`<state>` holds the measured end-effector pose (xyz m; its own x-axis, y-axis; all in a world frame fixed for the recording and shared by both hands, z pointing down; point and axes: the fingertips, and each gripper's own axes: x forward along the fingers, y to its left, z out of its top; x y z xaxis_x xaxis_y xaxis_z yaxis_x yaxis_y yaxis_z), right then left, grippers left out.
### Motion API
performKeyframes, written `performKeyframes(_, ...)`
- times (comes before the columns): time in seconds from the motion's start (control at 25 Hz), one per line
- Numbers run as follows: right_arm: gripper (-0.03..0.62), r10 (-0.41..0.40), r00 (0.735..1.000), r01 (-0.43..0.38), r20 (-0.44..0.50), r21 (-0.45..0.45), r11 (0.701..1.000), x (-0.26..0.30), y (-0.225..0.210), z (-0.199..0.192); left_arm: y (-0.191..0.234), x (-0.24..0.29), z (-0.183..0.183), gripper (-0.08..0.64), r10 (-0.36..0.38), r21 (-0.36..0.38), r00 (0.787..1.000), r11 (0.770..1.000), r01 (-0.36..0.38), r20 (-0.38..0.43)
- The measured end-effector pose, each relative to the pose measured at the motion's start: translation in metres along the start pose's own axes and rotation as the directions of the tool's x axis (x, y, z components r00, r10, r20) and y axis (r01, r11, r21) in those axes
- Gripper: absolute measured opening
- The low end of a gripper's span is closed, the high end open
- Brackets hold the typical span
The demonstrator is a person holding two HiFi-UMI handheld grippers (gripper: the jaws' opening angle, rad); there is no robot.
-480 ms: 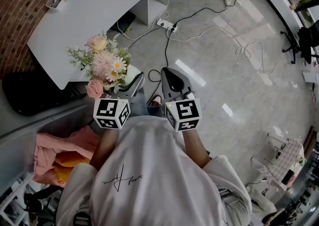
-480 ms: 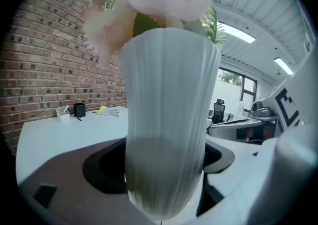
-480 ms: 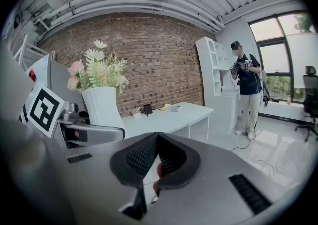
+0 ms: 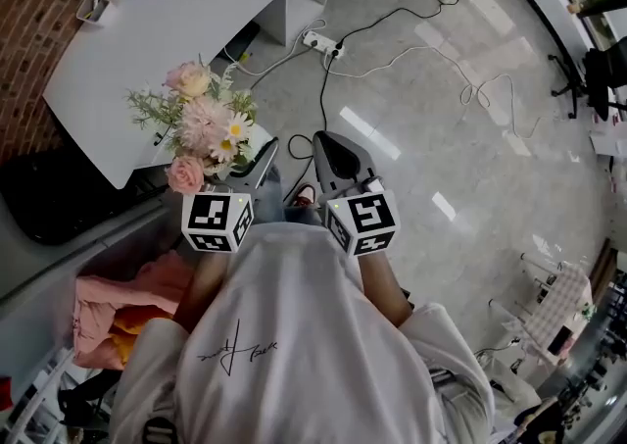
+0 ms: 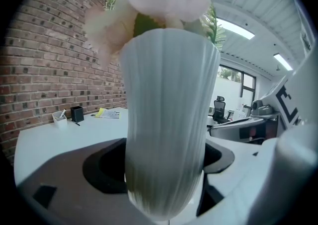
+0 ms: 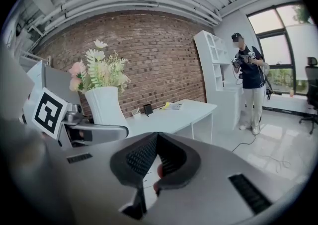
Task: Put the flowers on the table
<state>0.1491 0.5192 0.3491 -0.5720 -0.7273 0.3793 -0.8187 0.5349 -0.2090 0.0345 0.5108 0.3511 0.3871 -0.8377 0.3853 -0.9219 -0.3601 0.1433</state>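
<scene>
Two grippers, one load: my left gripper (image 4: pixel 253 170) is clamped on the ribbed white vase (image 5: pixel 166 119), its dark pads pressing the body from either side low down, while my right gripper (image 6: pixel 156 137) carries nothing, its jaws brought together at the tips. The flowers (image 4: pixel 201 128), pink and cream blooms with a daisy among green sprigs, stand in the vase, which is carried in the air on my left side and rests on no surface. The vase's long axis runs upright, mouth up, and it fills the middle of the left gripper view. The white table (image 4: pixel 186 30) lies beyond the vase, ahead of me and off to the left, along the brick wall (image 5: pixel 44 70). In the head view the blooms overlap the table's near corner, but I read that as overlap in the line of sight rather than contact. In the left gripper view the bare tabletop spreads behind the vase and to its left, with small desk items far back by the wall. The relation that governs the coming move: the table lies straight along the left gripper's pointing direction and slightly leftward, so the laden left hand is the nearer one. I judge the upright axis should be kept as the base goes over the near edge.
</scene>
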Motion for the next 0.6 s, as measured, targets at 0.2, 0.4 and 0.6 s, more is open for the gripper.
performKeyframes(0.2, 0.025, 0.036, 0.999, -0.036, 0.023, 0.019, 0.999, 0.025, 0.000, 0.018, 0.017, 0.021, 0.015, 0.423, -0.014, 0.001, 1.000, 1.000, 0.014, 0.009)
performKeyframes(0.4, 0.024, 0.029, 0.999, -0.029, 0.019, 0.016, 0.999, 0.055, -0.003, 0.035, 0.039, 0.040, 0.033, 0.423, -0.035, 0.003, 0.999, 0.999, 0.035, 0.019)
performKeyframes(0.6, 0.025, 0.027, 0.999, -0.027, 0.021, 0.007, 1.000, 0.092, 0.002, 0.054, 0.072, 0.054, 0.054, 0.423, -0.044, 0.017, 0.998, 0.999, 0.043, 0.042)
